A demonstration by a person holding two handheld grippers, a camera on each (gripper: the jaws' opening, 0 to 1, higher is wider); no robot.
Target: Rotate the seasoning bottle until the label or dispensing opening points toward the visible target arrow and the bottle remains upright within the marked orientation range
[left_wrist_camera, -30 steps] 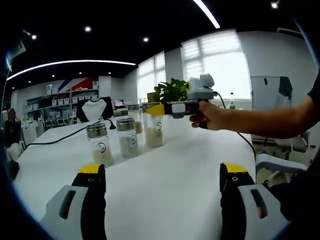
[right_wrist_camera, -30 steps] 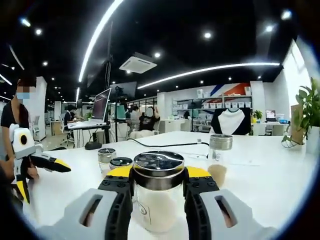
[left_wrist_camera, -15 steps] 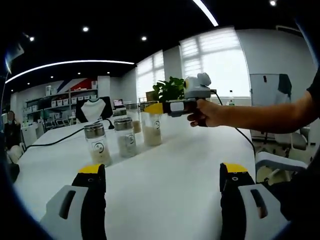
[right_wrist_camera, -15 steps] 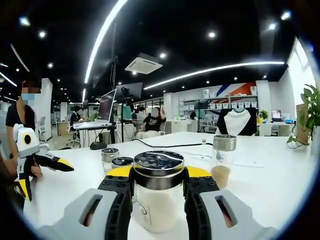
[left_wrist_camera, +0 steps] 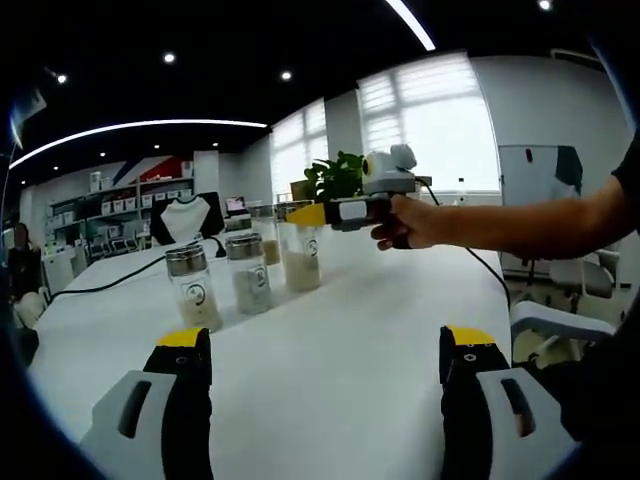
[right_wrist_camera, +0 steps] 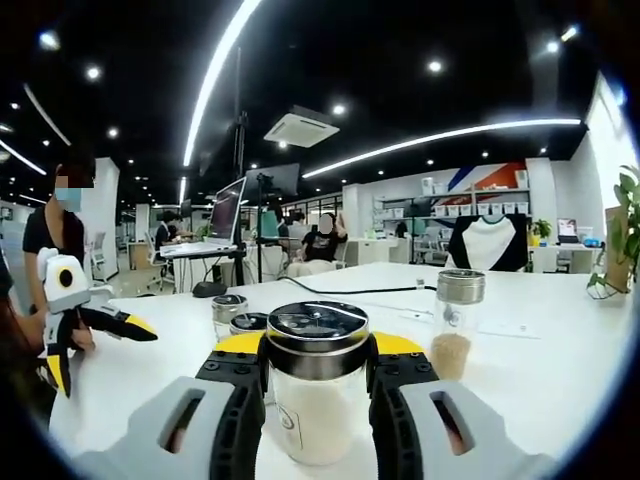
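Nothing has shifted: right hand-held gripper (right_wrist_camera: 316, 375) clamps the upright seasoning bottle (right_wrist_camera: 315, 385).

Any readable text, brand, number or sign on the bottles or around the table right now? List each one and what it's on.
Nothing can be read.
Seasoning bottle in the right gripper: the label is a faint mark, too blurred to read.
Two nearer bottles in the left gripper view: round logos, too small to read.
Shelf boxes on the far wall: no text can be made out.
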